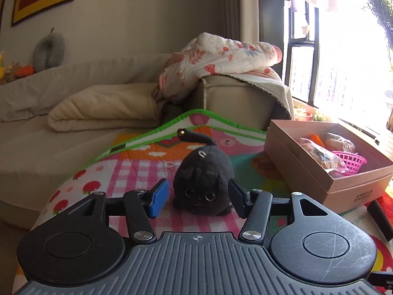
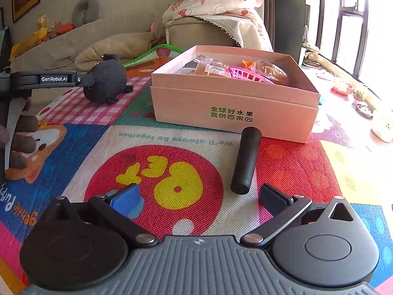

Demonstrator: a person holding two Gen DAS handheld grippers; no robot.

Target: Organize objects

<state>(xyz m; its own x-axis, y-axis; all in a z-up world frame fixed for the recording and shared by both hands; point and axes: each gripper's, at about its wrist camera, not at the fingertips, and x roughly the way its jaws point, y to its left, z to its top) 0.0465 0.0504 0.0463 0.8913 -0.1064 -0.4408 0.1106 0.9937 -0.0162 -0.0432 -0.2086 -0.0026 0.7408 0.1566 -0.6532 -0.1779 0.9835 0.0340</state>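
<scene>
While the right hand-held gripper (image 2: 197, 196) stood wide open and empty, the black stick (image 2: 245, 158) lay just ahead, pointing toward the pink box (image 2: 231, 105).

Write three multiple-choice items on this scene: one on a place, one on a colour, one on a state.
1. Where is the cylinder relative to the box?
A. inside it
B. on the mat in front of it
C. on top of its rim

2. What colour is the basket in the box?
A. pink
B. green
C. blue

3. How are the right tongs?
A. shut on the cylinder
B. open, holding nothing
C. shut on the basket

Key:
1 B: the cylinder lies flat on the mat, its far end near the box wall.
2 A: its plastic mesh is bright pink.
3 B: both fingers stand wide apart over bare mat.
</scene>
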